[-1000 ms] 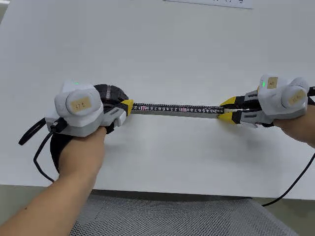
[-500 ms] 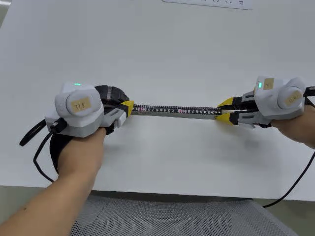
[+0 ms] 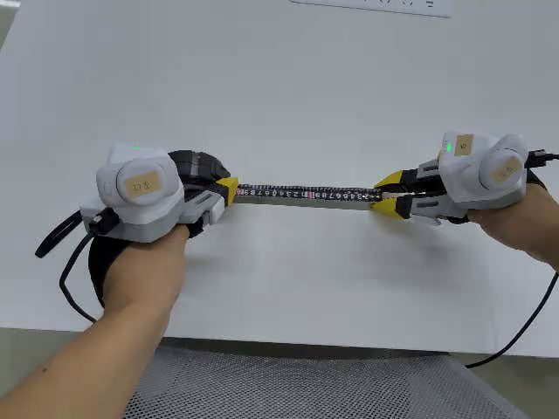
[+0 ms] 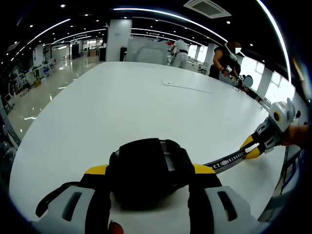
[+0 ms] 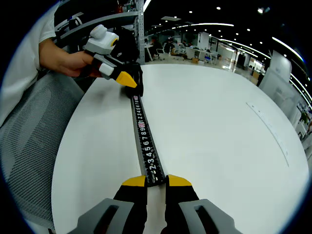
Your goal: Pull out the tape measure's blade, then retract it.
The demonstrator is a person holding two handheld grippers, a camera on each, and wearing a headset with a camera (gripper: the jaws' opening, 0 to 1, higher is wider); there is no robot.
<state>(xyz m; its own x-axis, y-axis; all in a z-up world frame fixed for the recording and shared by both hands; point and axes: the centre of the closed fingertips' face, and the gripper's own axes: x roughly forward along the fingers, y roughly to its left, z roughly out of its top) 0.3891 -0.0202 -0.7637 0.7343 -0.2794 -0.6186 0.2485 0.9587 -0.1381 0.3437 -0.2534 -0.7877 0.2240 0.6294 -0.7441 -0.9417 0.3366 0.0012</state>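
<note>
White table (image 3: 288, 96) spreads wide beneath your hands, with a mesh chair seat (image 3: 306, 384) at its near edge and a pale sheet (image 3: 376, 5) at its far edge. The left gripper view shows a bright open hall beyond the table, with ceiling lights and people standing at the far end.

At far left a black strap (image 3: 54, 236) and a dark cable (image 3: 74, 275) trail off beside your left hand (image 3: 144, 271). That hand holds the left gripper (image 3: 223, 190), whose yellow-tipped jaws are clamped on the black tape measure case (image 3: 199, 166). In the left gripper view the case (image 4: 148, 170) sits squarely between the two jaws, one yellow tip on each side.

From the case the blade (image 3: 306, 192) runs straight to the right, printed face up, low over the table. I cannot tell whether it touches the surface. In the right gripper view the blade (image 5: 145, 141) reaches away toward the left gripper (image 5: 127, 80), its numbers and a red mark readable.

At the blade's free end the right gripper (image 3: 389, 194) has its jaws closed on the tip. The right gripper view shows both yellow tips (image 5: 157, 181) pressed against the blade's end. Your right hand (image 3: 520, 218) grips that tool, and a second cable (image 3: 524, 323) drops off the table edge at far right.
</note>
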